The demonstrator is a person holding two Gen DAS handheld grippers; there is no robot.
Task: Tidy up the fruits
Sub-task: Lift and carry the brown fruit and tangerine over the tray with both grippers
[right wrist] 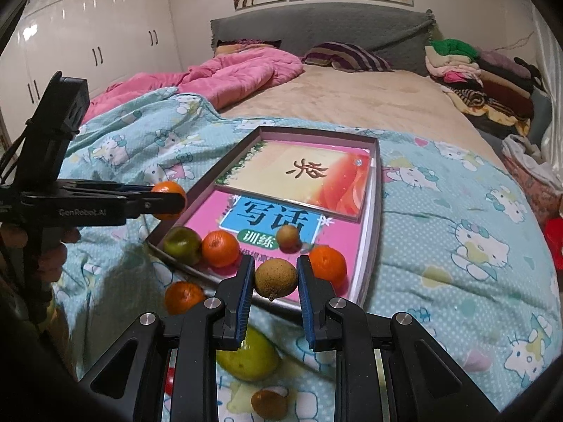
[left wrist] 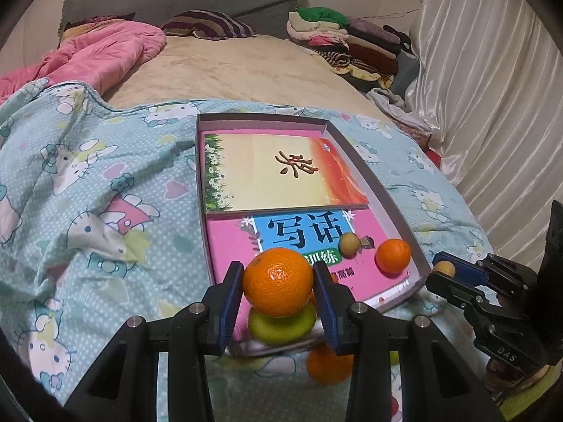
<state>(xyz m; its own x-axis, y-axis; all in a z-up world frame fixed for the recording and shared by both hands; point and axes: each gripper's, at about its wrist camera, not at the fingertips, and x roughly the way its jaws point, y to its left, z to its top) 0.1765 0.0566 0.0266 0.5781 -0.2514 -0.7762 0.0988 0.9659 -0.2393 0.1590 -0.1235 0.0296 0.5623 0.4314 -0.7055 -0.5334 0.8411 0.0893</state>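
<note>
Left view: green fruit (left wrist: 281, 323) mostly hidden behind the held orange (left wrist: 278, 281); a second orange (left wrist: 329, 364) half covered by the left gripper (left wrist: 278, 311); the box (left wrist: 387, 190) has its near edge lost behind the jaws, and the pink book (left wrist: 228, 242) is partly under the yellow book (left wrist: 281, 172). Right view: green pear (right wrist: 250, 355) part hidden by the right gripper (right wrist: 275, 299); a red thing (right wrist: 170, 379) shows as a sliver between the arms, kind unclear; another red thing (right wrist: 556, 242) is cut by the right edge. The hand (right wrist: 49, 256) on the left gripper's handle is dark and mostly hidden.
</note>
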